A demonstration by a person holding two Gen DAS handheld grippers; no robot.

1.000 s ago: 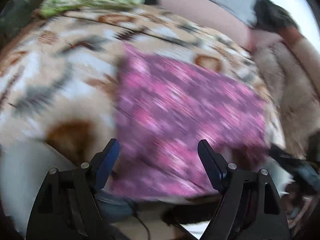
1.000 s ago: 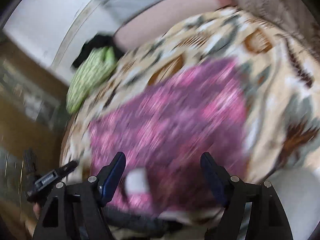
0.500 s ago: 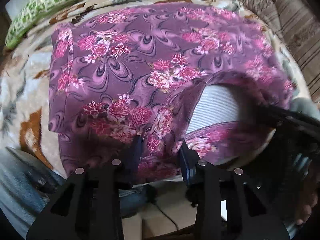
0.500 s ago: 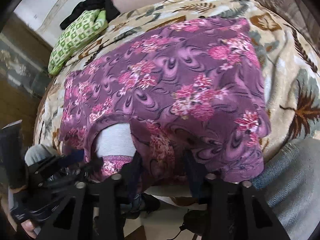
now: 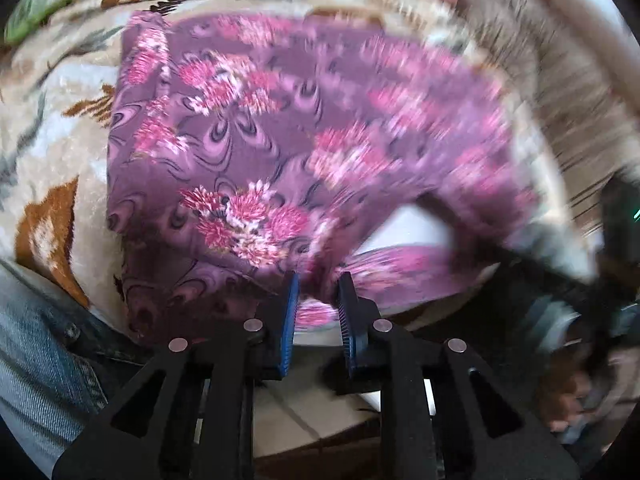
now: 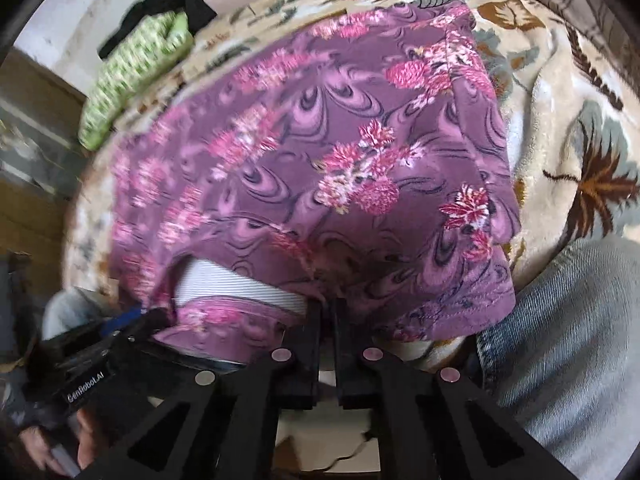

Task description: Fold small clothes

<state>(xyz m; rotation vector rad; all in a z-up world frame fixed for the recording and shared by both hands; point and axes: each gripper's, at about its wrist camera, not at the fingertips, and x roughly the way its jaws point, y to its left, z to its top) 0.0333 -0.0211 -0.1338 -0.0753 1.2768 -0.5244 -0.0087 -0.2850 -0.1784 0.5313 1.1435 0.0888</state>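
A purple floral garment (image 5: 280, 152) lies spread on a leaf-patterned blanket (image 5: 52, 152); it also fills the right wrist view (image 6: 320, 168). Its near hem is lifted, and white ribbed fabric (image 6: 236, 284) shows underneath. My left gripper (image 5: 316, 292) is nearly closed, with the near hem bunched between its blue pads. My right gripper (image 6: 326, 304) is shut on the same near hem, further right. The left gripper's black body shows at the lower left of the right wrist view (image 6: 104, 364).
A green patterned cushion (image 6: 136, 76) lies at the far end of the blanket, with dark cloth behind it. The person's jeans (image 6: 568, 352) are close on the right, and also at the lower left in the left wrist view (image 5: 36, 360). A brown striped cover (image 5: 576, 92) lies at the far right.
Both grippers came down on the garment's near hem and closed on it. The hem has since lifted slightly and the view has shifted, with motion blur.
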